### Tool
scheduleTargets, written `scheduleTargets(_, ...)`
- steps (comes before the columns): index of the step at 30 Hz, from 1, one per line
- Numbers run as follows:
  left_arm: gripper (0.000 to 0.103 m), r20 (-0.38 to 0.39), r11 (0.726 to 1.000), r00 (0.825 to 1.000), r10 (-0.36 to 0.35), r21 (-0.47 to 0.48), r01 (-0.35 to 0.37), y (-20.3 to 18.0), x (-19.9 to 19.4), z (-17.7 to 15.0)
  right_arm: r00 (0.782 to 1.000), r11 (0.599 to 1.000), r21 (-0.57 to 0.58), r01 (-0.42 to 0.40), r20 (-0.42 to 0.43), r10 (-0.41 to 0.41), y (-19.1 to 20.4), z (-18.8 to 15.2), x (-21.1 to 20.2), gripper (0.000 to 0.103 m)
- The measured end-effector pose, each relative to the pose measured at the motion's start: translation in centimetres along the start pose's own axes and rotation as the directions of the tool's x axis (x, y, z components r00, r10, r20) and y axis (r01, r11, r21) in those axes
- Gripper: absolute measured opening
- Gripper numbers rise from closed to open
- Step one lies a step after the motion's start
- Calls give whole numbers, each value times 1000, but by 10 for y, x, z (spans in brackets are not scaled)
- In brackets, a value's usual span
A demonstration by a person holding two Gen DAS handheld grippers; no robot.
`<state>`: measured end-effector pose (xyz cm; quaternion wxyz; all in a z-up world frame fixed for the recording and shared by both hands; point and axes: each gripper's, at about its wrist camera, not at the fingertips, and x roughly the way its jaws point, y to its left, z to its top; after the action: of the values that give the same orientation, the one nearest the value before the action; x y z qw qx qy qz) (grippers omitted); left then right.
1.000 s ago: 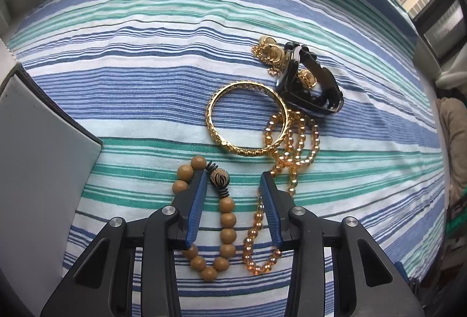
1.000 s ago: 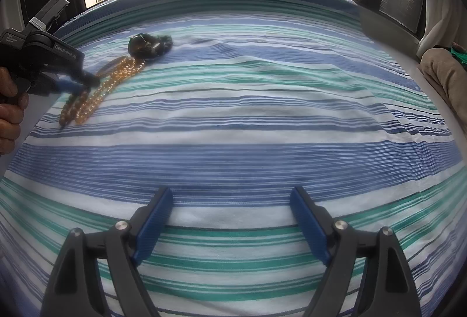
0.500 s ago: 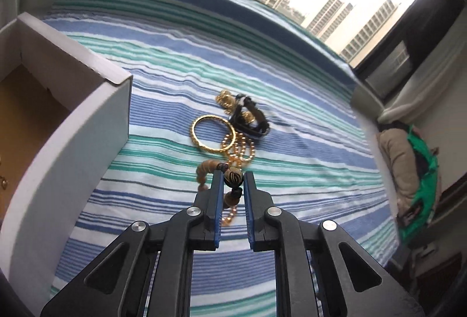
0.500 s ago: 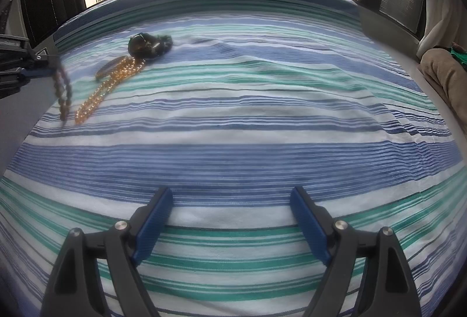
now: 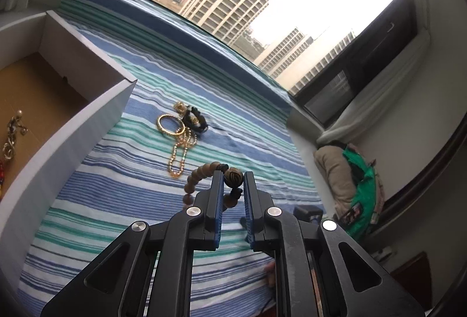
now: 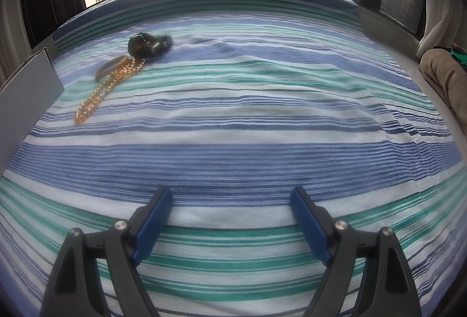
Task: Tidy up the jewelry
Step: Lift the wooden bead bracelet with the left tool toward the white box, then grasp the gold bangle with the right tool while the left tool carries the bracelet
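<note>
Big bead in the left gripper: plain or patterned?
Patterned: the big bead is brown with dark zebra-like stripes. Shows best in the left wrist view.

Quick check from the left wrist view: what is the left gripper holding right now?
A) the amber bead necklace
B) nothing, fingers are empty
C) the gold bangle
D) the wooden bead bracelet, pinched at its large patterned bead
D: the left gripper is shut on the wooden bead bracelet, its large patterned bead between the fingers, while the gold bangle and amber bead necklace lie on the striped sheet.
</note>
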<state>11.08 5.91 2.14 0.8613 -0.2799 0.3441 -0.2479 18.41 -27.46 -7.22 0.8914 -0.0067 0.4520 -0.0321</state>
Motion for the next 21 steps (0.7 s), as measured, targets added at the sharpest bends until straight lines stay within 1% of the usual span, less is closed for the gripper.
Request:
scheduleTargets(4,11,-20,998,999,-46,-50,45,11,-13,-16,1000,1000,0,0,0,0,0,0,0,85)
scheduleTargets(12,11,13,996,998,-59,-63,60,20,-41,-24,1000,1000,0,1,0,-1,1,-1,0,85)
scheduleTargets(13,11,18,996,998,-60,-64,61,21,-46,-24,1000,1000,-1,2,-7,-2,1,0,-1,85)
scheduleTargets(14,11,22,996,998,-59,-65,61,21,-51,-25,999,1000,0,5,-44,-5,0,2,-1,85)
scheduleTargets(15,11,27,996,998,-56,-64,58,22,-56,-25,996,1000,10,-7,-93,8,1,6,-4,85)
scheduleTargets(16,11,32,997,998,-52,-63,54,22,-61,-25,992,998,32,-62,-110,65,2,12,-10,85)
scheduleTargets(17,11,36,997,998,-49,-62,52,22,-66,-26,986,991,50,-127,-101,132,5,22,-18,85)
scheduleTargets(18,11,39,997,998,-48,-61,50,22,-71,-26,981,985,40,-170,-89,173,10,34,-25,85)
scheduleTargets(21,11,49,998,998,-37,-55,39,23,-82,-28,977,971,-104,-214,-38,212,42,88,-38,84)
